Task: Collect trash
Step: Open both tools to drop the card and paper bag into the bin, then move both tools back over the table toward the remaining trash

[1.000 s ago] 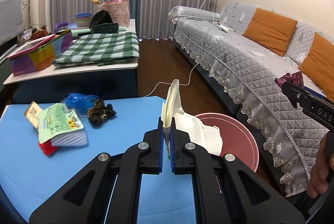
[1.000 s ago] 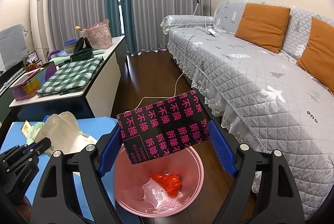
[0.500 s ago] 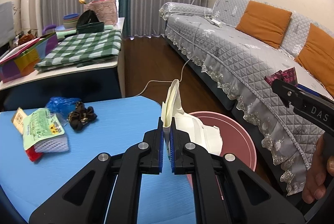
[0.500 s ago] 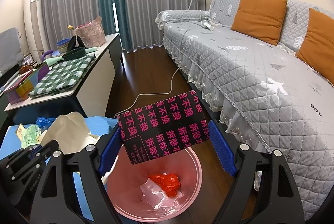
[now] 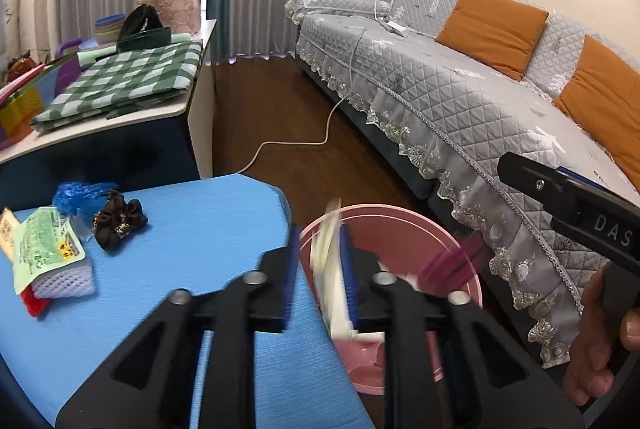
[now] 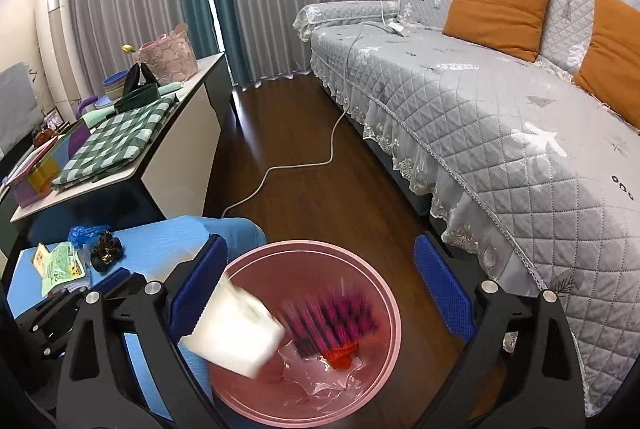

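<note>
From the left wrist view, the left gripper (image 5: 318, 269) stands with its fingers parted, a blurred white wrapper (image 5: 330, 281) between them above the pink bin (image 5: 432, 229).

From the right wrist view, the right gripper (image 6: 320, 285) gapes wide over the bin; the black-and-pink packet (image 6: 330, 321) is a blur inside it.

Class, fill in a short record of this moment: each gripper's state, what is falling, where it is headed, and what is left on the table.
left gripper: open
right gripper: open
falling: white bag, black-and-pink wrapper, both blurred
bin: pink, on floor, holds red scrap
blue table: green packet, blue bag, brown scrunchie
</note>
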